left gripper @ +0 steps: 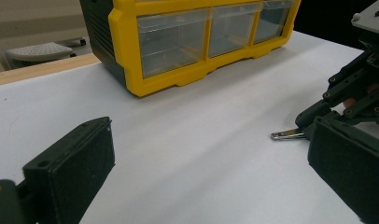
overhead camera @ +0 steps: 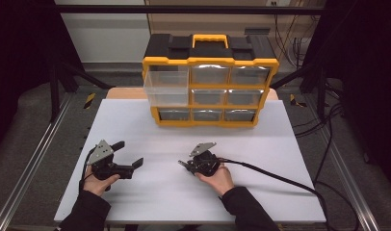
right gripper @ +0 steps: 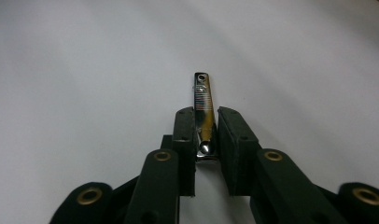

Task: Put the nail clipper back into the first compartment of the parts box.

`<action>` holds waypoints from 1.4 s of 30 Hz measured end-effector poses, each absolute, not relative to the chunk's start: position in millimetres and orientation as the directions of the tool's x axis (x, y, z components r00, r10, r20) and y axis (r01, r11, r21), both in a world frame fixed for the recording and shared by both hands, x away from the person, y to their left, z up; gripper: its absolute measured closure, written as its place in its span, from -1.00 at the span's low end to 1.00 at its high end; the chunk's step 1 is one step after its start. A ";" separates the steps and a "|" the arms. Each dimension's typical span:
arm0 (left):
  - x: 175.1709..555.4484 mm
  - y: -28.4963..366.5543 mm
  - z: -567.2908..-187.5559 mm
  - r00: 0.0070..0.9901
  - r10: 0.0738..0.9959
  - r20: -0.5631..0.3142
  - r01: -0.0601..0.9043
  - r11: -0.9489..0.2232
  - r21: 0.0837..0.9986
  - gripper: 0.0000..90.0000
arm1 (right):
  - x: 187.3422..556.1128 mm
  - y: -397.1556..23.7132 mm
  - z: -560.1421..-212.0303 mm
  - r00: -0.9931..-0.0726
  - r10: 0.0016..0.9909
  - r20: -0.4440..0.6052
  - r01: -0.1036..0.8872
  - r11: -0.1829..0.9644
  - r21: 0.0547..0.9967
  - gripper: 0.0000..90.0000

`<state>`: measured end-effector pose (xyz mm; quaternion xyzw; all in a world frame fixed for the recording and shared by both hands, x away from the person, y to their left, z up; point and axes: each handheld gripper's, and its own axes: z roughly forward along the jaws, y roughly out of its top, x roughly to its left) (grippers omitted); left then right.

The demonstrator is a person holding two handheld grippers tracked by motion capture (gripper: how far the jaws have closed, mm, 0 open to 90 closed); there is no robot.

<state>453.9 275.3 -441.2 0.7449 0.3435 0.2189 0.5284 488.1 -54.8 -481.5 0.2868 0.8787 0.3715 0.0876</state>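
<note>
No readable brand, label or writing anywhere; the drawer fronts are blank.

Yellow-and-black drawer organizer stands at the far middle of the white tabletop, handle on top, three rows of three clear drawers. The top-left drawer is pulled out toward the person; the rest sit flush. Drawer contents too unclear to call. Black frame posts and loose cables stand off the tabletop on both sides. Nothing lies between the hands and the organizer, just bare white surface.

Right hand-held gripper is at the near middle of the tabletop, jaws pointing left, cable trailing off to the right. In the right gripper view its jaws are nearly closed and pinch a metal nail clipper by its rear end; the ridged lever and the end with the hole stick out forward past the fingertips. The clipper sits just above the tabletop or on it, can't tell which. In the left gripper view its tip pokes out from the right hand-held gripper's jaws, pointing toward the left one.

Left hand-held gripper is at the near left, well apart from the organizer and a short way left of the clipper tip. Its jaws are spread wide with nothing between them; the left gripper view shows bare tabletop in the gap. Both are held in a person's hands, dark sleeves coming in from the near edge.
</note>
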 end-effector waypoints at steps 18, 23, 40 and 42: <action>453.9 275.2 -441.3 0.668 0.743 -0.035 0.280 -0.207 0.937 -0.99 | 487.9 -56.0 -480.4 -0.829 0.557 0.051 0.427 0.571 0.701 0.77; 453.9 275.2 -441.2 0.668 0.743 -0.035 0.279 -0.207 0.938 -0.99 | 487.3 -57.0 -477.3 -0.832 0.553 0.045 0.414 0.565 0.714 0.77; 454.0 274.5 -441.6 0.669 0.742 -0.034 0.281 -0.210 0.936 -0.99 | 483.4 -68.7 -446.1 -0.836 0.547 0.044 0.374 0.510 0.775 0.77; 454.2 274.4 -441.9 0.669 0.742 -0.034 0.282 -0.212 0.936 -0.99 | 482.1 -70.9 -440.6 -0.834 0.550 0.045 0.373 0.501 0.781 0.77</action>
